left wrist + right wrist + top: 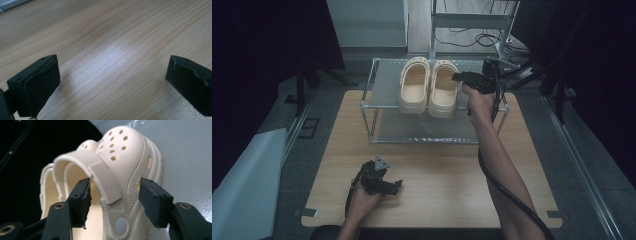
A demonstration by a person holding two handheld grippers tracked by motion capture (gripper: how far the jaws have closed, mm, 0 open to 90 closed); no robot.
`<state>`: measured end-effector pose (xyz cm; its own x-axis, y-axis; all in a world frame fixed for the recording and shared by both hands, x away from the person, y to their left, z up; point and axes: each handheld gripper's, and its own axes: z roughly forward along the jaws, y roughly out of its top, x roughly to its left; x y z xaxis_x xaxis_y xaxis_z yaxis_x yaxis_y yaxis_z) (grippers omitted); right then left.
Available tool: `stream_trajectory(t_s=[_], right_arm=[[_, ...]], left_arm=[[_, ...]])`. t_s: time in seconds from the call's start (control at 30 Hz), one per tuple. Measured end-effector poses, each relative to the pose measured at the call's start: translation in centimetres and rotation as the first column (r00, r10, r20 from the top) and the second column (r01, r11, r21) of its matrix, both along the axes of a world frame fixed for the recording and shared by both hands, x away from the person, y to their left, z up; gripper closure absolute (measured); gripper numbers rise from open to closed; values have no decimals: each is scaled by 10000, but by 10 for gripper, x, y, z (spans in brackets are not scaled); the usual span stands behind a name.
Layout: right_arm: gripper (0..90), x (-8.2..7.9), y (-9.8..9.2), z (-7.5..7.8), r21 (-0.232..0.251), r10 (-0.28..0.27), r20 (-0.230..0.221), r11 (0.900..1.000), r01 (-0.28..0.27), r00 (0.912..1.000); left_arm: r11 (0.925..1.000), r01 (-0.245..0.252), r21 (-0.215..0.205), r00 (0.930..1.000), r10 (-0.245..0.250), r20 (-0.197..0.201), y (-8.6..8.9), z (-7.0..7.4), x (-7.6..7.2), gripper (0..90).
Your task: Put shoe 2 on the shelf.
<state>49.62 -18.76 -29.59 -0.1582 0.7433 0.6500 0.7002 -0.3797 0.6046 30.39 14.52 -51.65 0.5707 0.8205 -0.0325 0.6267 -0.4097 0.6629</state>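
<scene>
Right claw (pixel 113 202) astride right clog's (pixel 125 170) wall (pads apart)

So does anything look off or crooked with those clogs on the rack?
Nothing stands out. Both cream clogs sit upright, side by side, on the metal rack's top shelf. The right tongs straddle the nearer clog's side wall and strap without pressing on it. The left tongs rest open over the wooden table.

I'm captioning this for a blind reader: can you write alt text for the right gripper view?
The right gripper has its two black jaws on either side of the side wall and strap of a cream clog, with gaps visible at both pads. A second clog sits beside it on a grey shelf.
</scene>
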Motion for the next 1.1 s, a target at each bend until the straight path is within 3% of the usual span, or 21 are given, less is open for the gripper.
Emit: stream_trajectory(t_s=[0.2,0.27,0.37,0.43,0.57,0.93,1.1], right_arm=[[524,-1,-9,13,97,125,317,9999,-128,9994],[555,1,-11,13,-116,39,199,9999,-36,9998],[585,4,-12,8,32,96,54,9999,-96,9999],[626,5,-13,6,429,147,20,9990,-147,9999],[692,6,-9,8,385,286,127,9988,-291,9995],[698,13,-6,5,604,162,279,9980,-179,9995],[638,9,-9,8,197,361,388,9991,-369,9986]], left_arm=[[9999,-1,103,10000,1,-40,-1,-1,1,0],[9999,9,124,10000,-8,-48,-2,-1,0,0],[9999,0,126,10000,1,-48,-1,-1,0,0],[9999,-24,135,10000,25,-53,-1,-1,0,0],[9999,-12,158,10000,13,-64,-2,-2,1,0],[9999,-41,145,10000,41,-17,-1,-1,1,0],[9999,-38,130,10000,38,-25,-1,-1,1,0]])
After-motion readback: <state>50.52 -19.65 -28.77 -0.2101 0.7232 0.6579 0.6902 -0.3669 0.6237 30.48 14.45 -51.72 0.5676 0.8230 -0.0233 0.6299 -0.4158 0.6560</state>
